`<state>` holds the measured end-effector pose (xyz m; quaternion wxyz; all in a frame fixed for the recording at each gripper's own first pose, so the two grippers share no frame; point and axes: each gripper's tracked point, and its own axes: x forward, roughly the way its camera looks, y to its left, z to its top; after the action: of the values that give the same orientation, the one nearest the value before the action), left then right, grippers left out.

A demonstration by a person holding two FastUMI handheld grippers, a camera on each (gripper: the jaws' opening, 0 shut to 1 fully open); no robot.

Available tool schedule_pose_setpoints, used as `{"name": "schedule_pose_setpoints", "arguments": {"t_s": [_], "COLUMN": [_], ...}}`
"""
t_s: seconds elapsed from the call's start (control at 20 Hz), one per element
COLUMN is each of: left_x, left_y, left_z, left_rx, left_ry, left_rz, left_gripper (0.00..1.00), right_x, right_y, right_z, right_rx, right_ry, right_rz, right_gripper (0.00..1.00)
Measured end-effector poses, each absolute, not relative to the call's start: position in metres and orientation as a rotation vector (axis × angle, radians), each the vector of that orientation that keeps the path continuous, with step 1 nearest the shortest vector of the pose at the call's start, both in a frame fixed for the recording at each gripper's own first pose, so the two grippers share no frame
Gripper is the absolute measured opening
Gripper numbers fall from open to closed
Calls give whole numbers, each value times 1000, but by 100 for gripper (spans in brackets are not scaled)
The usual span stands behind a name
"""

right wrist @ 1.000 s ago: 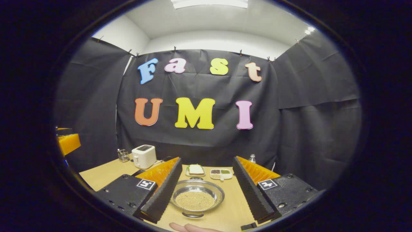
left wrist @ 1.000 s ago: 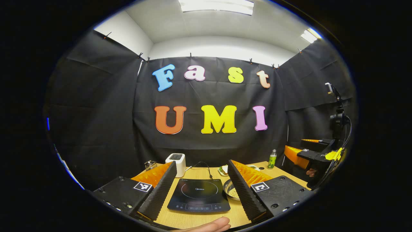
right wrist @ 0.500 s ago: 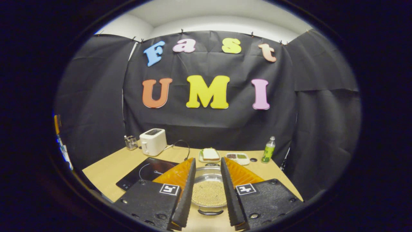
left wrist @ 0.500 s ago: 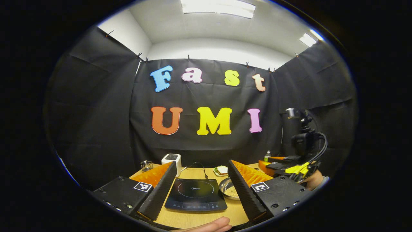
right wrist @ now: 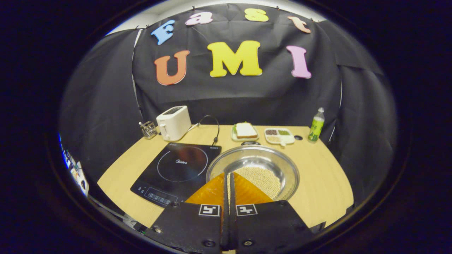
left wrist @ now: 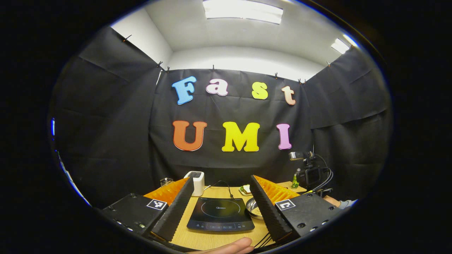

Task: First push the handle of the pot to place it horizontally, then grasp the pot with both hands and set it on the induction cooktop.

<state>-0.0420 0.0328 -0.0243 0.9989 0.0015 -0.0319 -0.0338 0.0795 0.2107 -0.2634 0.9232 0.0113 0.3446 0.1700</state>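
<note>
Two grippers work over a wooden table (right wrist: 325, 190). In the right gripper view, the right gripper (right wrist: 228, 176) has its fingers drawn together with only a thin slit between them, their tips reaching over the near rim of the pot (right wrist: 279, 165). Whether the tips touch the rim or anything sits between them cannot be told. The pot is a shallow steel pan with pale grains spread over its bottom; it stands on the table straight ahead of the fingers, just beside the induction cooktop (right wrist: 176, 169), which lies ahead and to the left of the fingers. A small dark handle (right wrist: 250, 143) shows at the pot's far rim.

Beyond the pot, a plate with a sandwich (right wrist: 244, 131) and a divided dish (right wrist: 279, 134) sit near the back edge, with a green bottle (right wrist: 316, 125) further right. A white toaster (right wrist: 173, 122) and a small wire holder (right wrist: 148, 129) stand far left of the fingers.

In the left gripper view, the left gripper (left wrist: 221, 192) has its fingers spread wide, holding nothing. The cooktop (left wrist: 220, 215) lies between them on the table, and part of the pot (left wrist: 251, 206) peeks out just inside the right finger. A person's fingertip (left wrist: 233, 246) shows at the bottom edge.
</note>
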Motion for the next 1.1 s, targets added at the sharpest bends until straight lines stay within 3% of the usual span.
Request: {"name": "schedule_pose_setpoints", "arguments": {"t_s": [0.35, 0.7, 1.1], "left_x": [-39, -38, -37], "left_y": [44, 36, 28], "left_z": [-28, -33, -36], "left_rx": [-2, 22, 25], "left_ry": [-58, -52, -39], "left_rz": [-41, -55, -68], "left_gripper": [95, 95, 95], "right_x": [53, 40, 29], "right_y": [230, 227, 216], "right_z": [-338, -372, -396], "right_rx": [-3, 5, 60], "right_ry": [926, 1014, 1116], "right_rz": [398, 383, 404], "right_gripper": [4, 0, 3]}}
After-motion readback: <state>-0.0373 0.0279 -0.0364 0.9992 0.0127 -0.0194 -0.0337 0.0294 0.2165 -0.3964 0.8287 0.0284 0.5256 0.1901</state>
